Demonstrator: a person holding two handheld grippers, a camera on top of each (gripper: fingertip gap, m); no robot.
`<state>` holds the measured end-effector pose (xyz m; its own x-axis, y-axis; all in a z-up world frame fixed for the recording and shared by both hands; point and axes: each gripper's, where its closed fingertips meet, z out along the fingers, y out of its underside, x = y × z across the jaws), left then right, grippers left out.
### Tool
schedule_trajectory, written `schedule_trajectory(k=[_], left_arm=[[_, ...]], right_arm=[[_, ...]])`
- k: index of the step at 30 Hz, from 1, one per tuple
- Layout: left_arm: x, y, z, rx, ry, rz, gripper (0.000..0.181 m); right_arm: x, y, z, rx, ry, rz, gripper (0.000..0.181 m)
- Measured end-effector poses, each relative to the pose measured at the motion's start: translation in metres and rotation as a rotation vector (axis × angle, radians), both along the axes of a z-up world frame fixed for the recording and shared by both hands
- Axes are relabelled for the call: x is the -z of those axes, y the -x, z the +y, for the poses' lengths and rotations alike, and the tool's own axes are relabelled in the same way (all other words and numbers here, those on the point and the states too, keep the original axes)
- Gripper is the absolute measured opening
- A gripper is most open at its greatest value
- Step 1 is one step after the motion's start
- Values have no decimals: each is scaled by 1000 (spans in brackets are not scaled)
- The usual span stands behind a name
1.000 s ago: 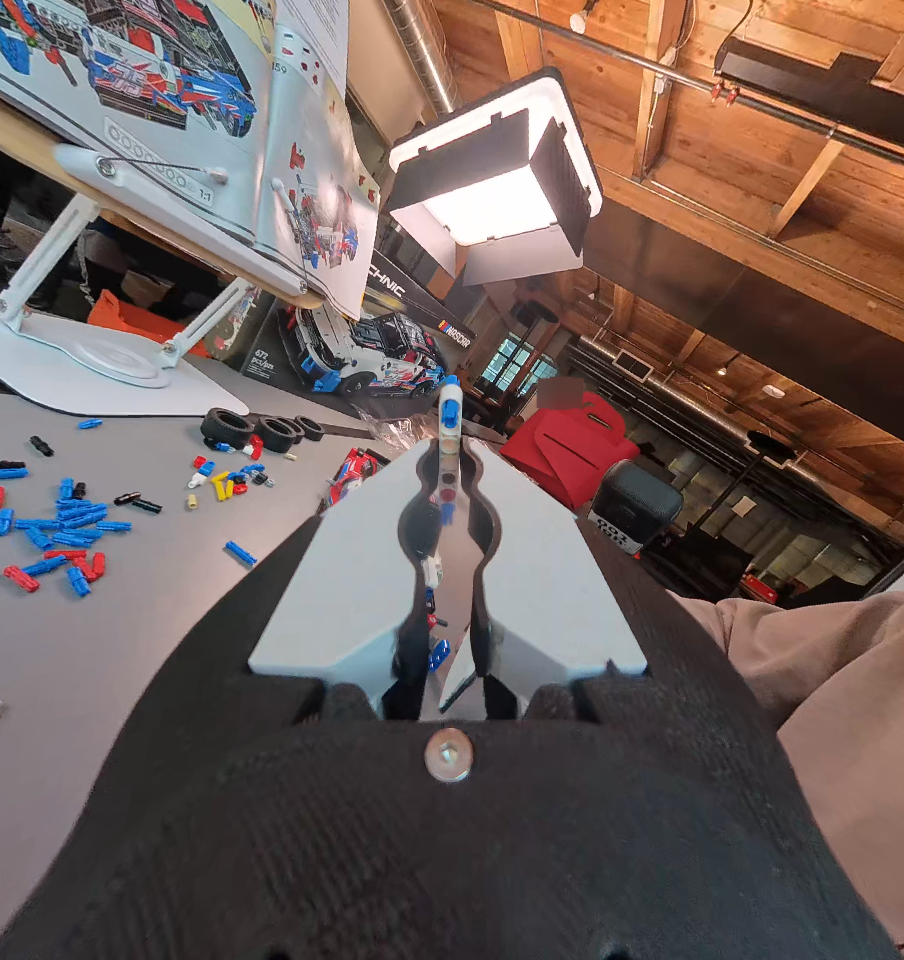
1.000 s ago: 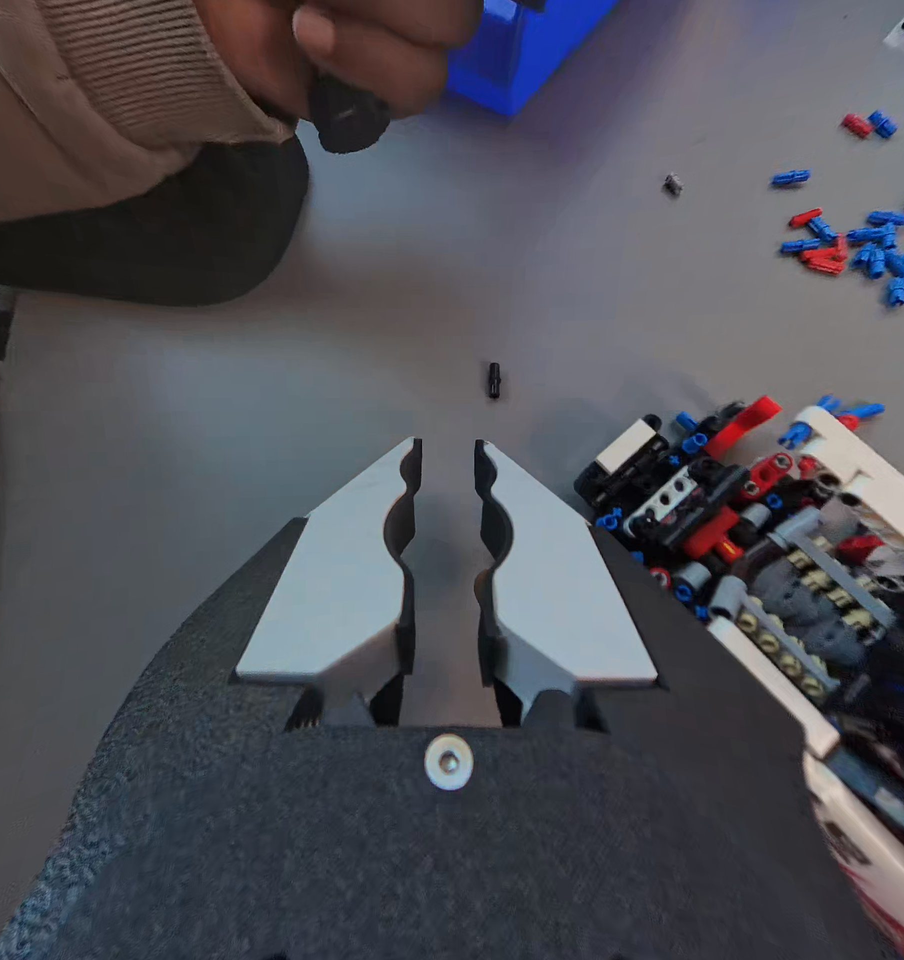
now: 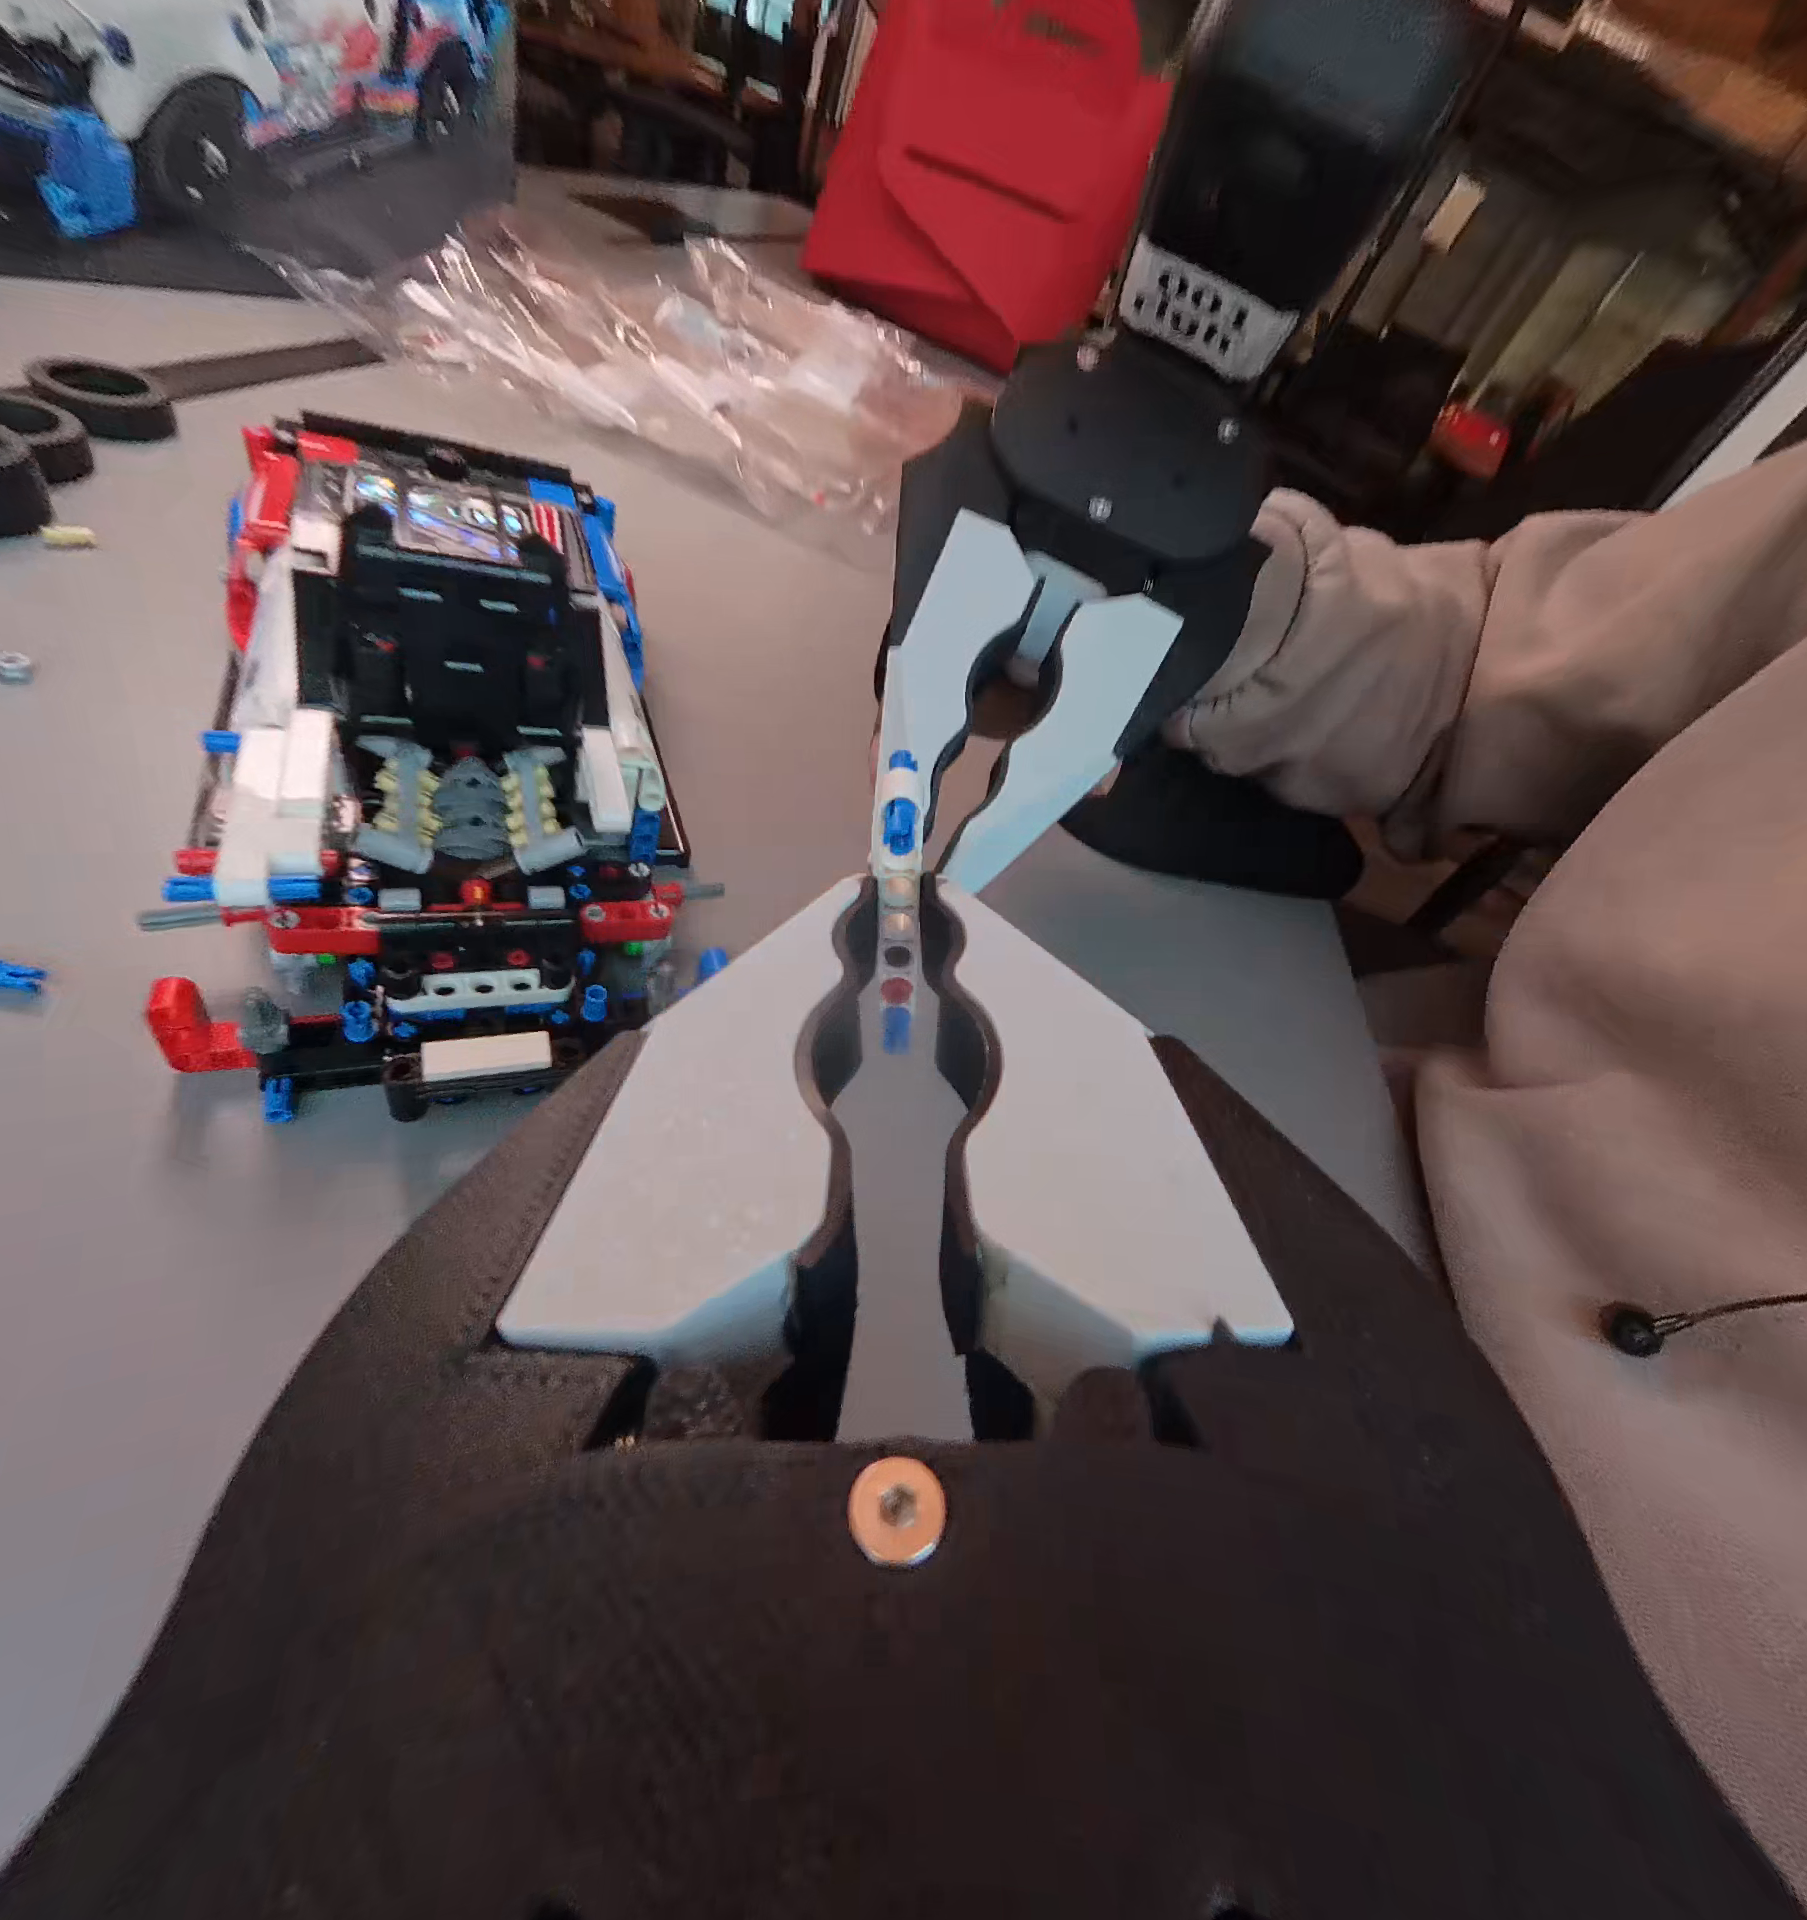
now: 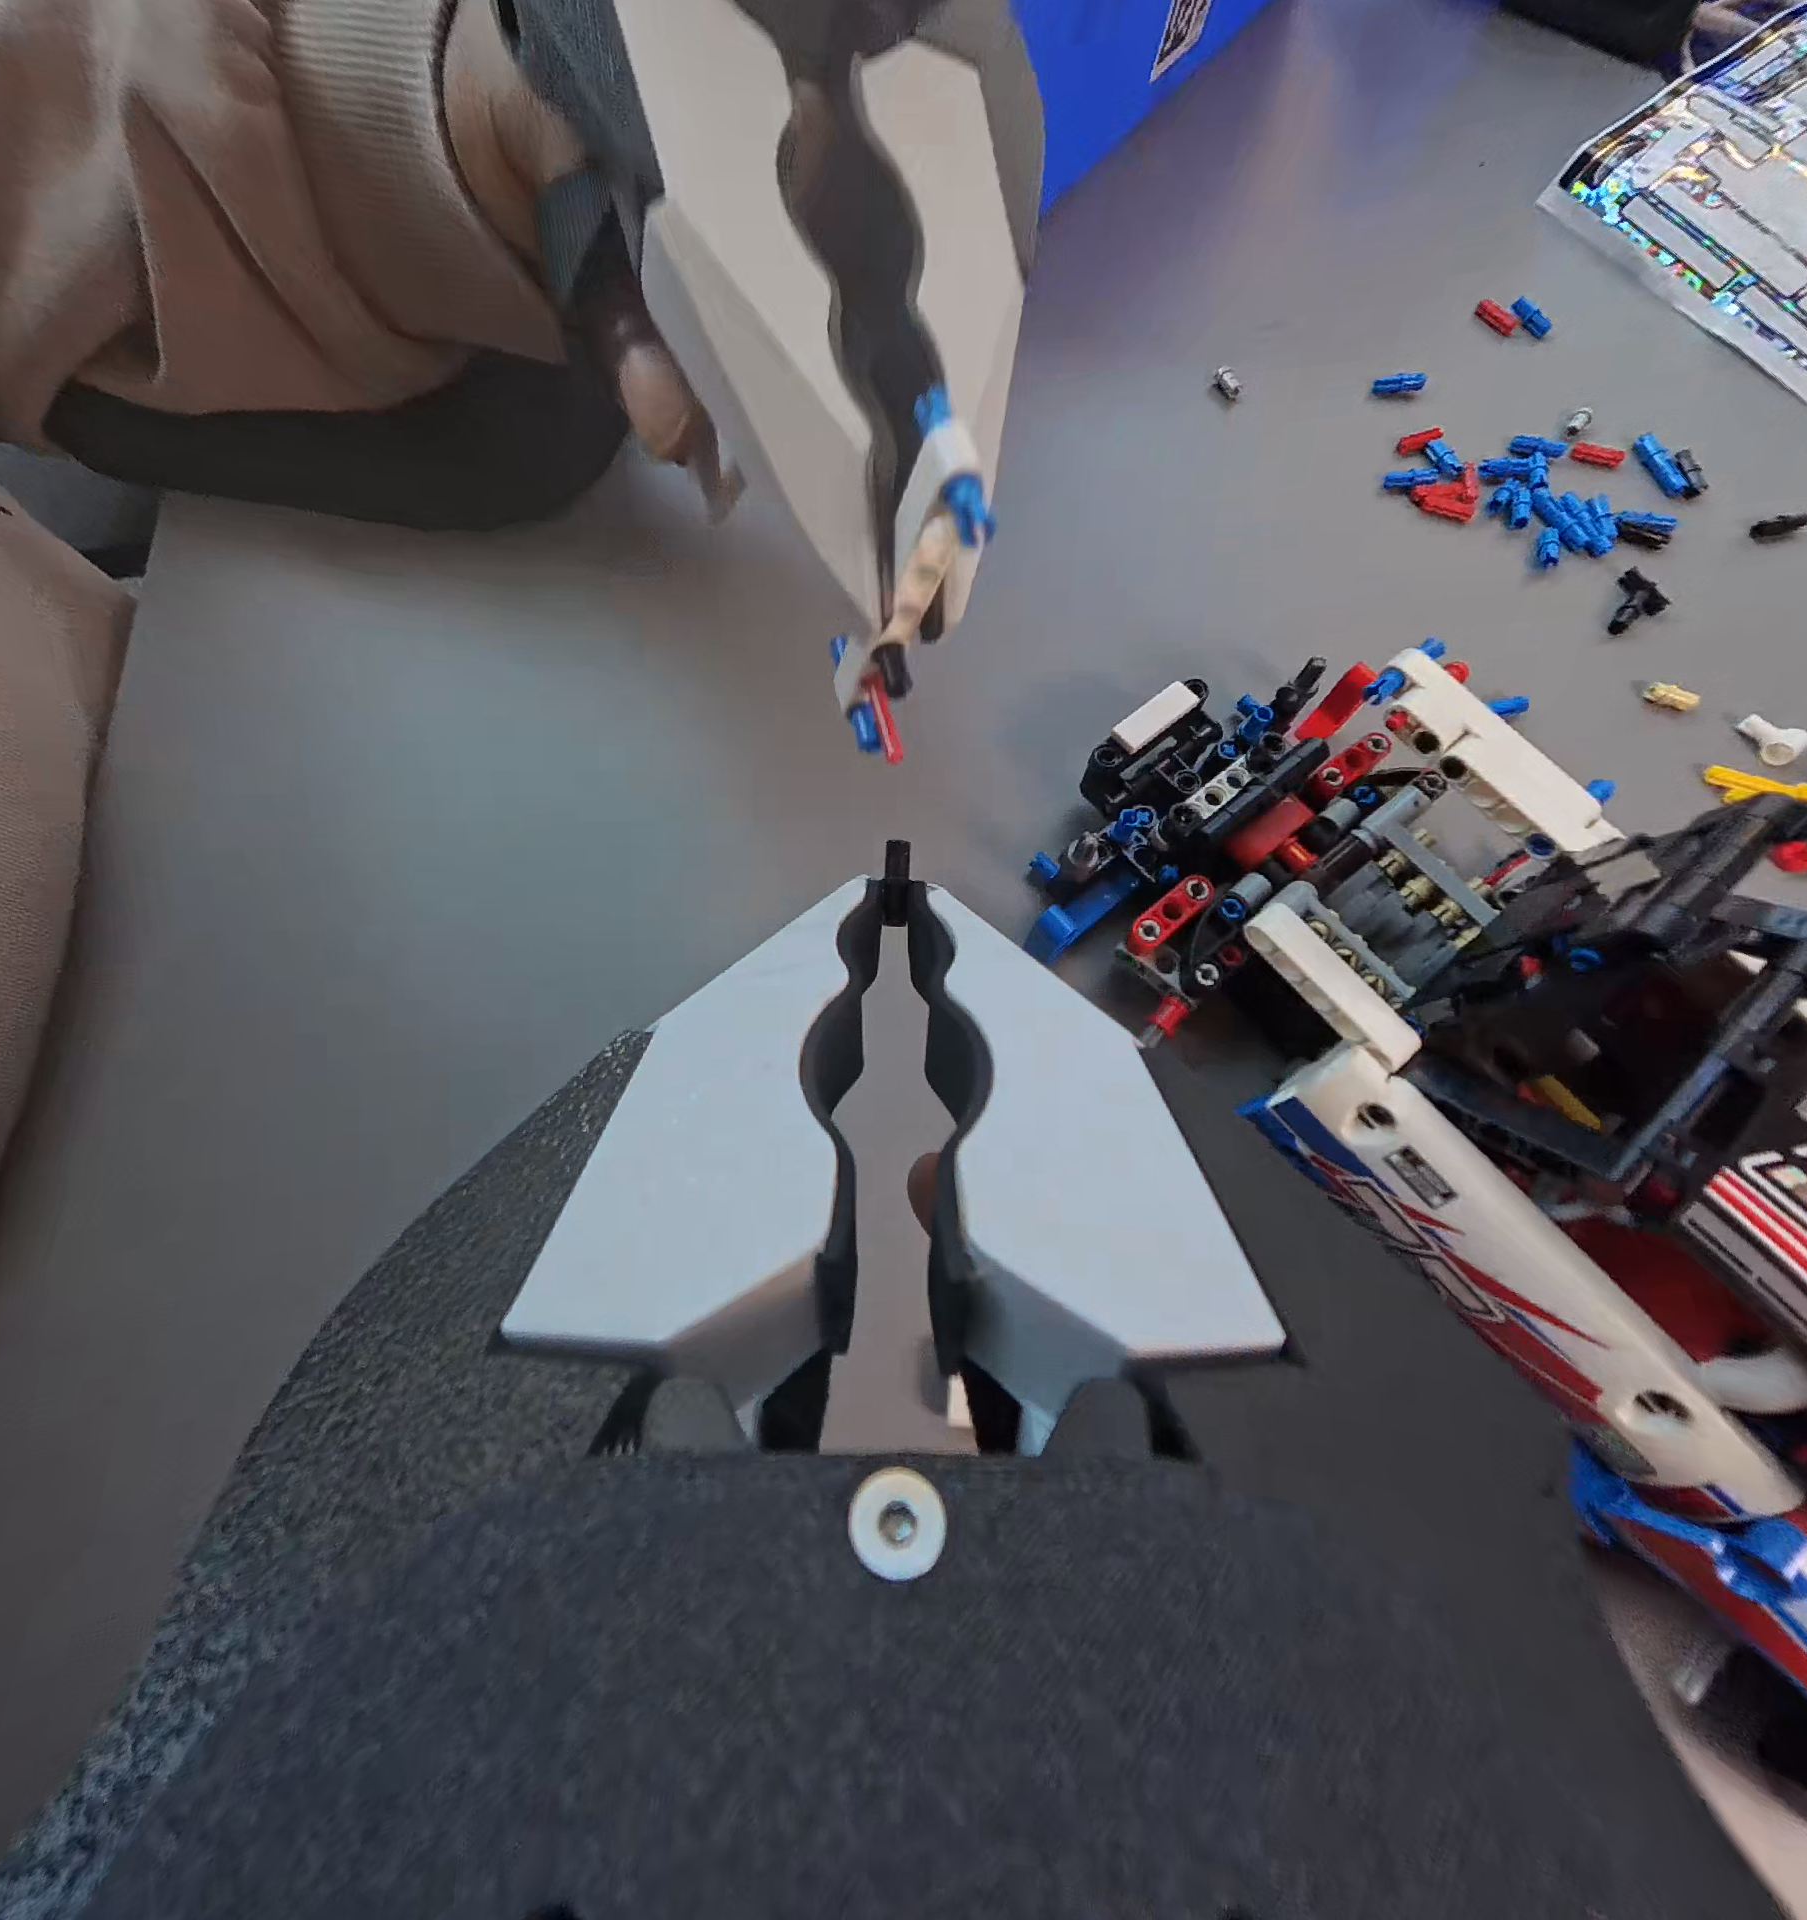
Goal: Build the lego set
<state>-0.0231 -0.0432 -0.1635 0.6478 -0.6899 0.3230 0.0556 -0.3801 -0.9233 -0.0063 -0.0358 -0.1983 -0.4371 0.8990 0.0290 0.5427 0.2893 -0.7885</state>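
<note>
My left gripper (image 3: 897, 883) is shut on a white beam (image 3: 897, 821) with blue and red pins in it; the beam sticks out past the fingertips. My right gripper (image 4: 896, 896) is shut on a small black pin (image 4: 896, 868) that points forward. In the right wrist view the left gripper (image 4: 904, 613) hangs just ahead with the beam (image 4: 930, 520), a short gap from the pin. In the left wrist view the right gripper (image 3: 930, 821) points down at the beam's top end. The part-built car (image 3: 431, 779) stands left of the grippers; it also shows in the right wrist view (image 4: 1450, 1039).
Loose blue, red and black pins (image 4: 1543, 499) lie beyond the car, with a shiny sticker sheet (image 4: 1730, 208) behind. Black tyres (image 3: 5, 447), crumpled plastic bags (image 3: 650, 343) and the set's box (image 3: 203, 104) stand at the back. A beige sleeve (image 3: 1501, 675) is on the right. Across from one pair of fingers to the other is roughly 5 centimeters.
My right gripper has shut on the black pin that lay on the table and lifted it. My left gripper has tipped down from the ceiling toward the table, bringing the beam up to the pin.
</note>
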Motion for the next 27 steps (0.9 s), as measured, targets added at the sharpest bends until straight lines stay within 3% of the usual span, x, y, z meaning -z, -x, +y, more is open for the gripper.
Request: schedule_trajectory(k=[1,5,10,27], left_arm=[[9,-8,-1,26,16,45,6],[36,-26,-2,72,40,192,6],[51,-37,-5,110,56,259,6],[28,-38,-7,129,25,66,6]], right_arm=[[-1,-3,0,6,5,10,3],[5,-11,-6,-16,21,10,3],[16,-13,-13,-52,16,-18,3],[-19,-11,-15,-54,265,219,2]])
